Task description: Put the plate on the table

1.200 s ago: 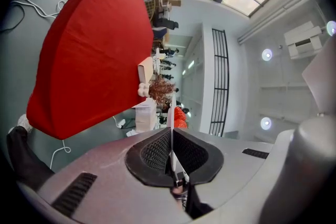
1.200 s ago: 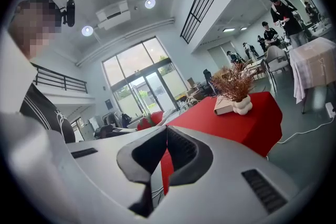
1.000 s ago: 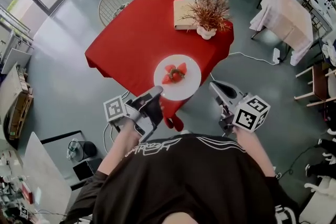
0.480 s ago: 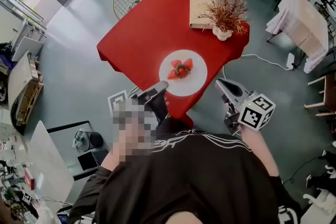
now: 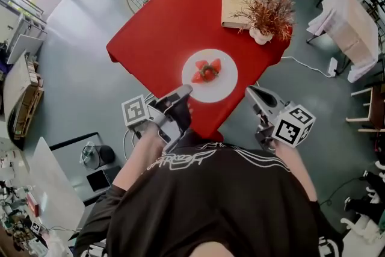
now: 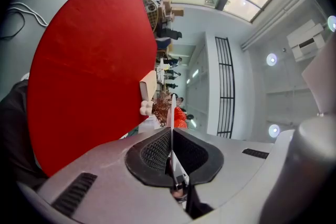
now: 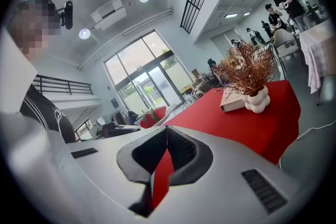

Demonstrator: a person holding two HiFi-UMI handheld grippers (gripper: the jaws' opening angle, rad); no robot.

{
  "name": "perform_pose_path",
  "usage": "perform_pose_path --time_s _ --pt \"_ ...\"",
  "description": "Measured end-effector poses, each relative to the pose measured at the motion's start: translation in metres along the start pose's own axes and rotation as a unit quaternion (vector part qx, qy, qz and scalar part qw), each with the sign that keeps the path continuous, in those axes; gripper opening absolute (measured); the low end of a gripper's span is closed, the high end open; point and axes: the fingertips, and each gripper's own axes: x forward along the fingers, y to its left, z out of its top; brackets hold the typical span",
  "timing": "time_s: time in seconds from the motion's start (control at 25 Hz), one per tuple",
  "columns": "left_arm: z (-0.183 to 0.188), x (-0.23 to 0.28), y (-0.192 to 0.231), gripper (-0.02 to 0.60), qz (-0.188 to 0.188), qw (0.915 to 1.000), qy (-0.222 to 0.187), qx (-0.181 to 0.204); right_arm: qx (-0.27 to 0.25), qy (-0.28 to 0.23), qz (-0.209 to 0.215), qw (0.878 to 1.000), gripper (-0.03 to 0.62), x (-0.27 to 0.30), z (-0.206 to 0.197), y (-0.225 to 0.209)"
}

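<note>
Two claws: left claw (image 5: 183, 93) and right claw (image 5: 251, 93). One white plate (image 5: 224, 82) at the left claw's tip, bearing red fruit pieces (image 5: 207, 71) too small to count. Beyond both claws: one red worktop (image 5: 162, 27), one vase (image 5: 262, 37) of dried stems, one tan book (image 5: 233, 8).

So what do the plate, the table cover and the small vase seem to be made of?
Plate: likely glazed ceramic or melamine; plain white, smooth, thin rim. Table cover: red cloth, matte, hanging over the edges. Small vase: probably matte white ceramic; lumpy, rounded, no shine.
</note>
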Motion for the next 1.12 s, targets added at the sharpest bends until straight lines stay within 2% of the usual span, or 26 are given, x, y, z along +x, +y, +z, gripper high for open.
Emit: perform_pose_path --time_s 0.36,0.64,1.12 --pt "0.06 0.018 0.018 0.015 0.015 0.9999 0.005 0.0 0.02 0.032 -0.011 0.999 0.008 0.052 -0.006 -0.02" --pt "0.105 0.04 0.037 0.015 0.03 0.9994 0.001 -0.014 0.034 0.058 -0.014 0.998 0.008 0.093 -0.009 -0.044" --pt "0.151 0.063 0.097 0.015 0.051 0.9984 -0.022 -0.007 0.067 0.107 -0.019 0.992 0.008 0.113 -0.051 -0.061"
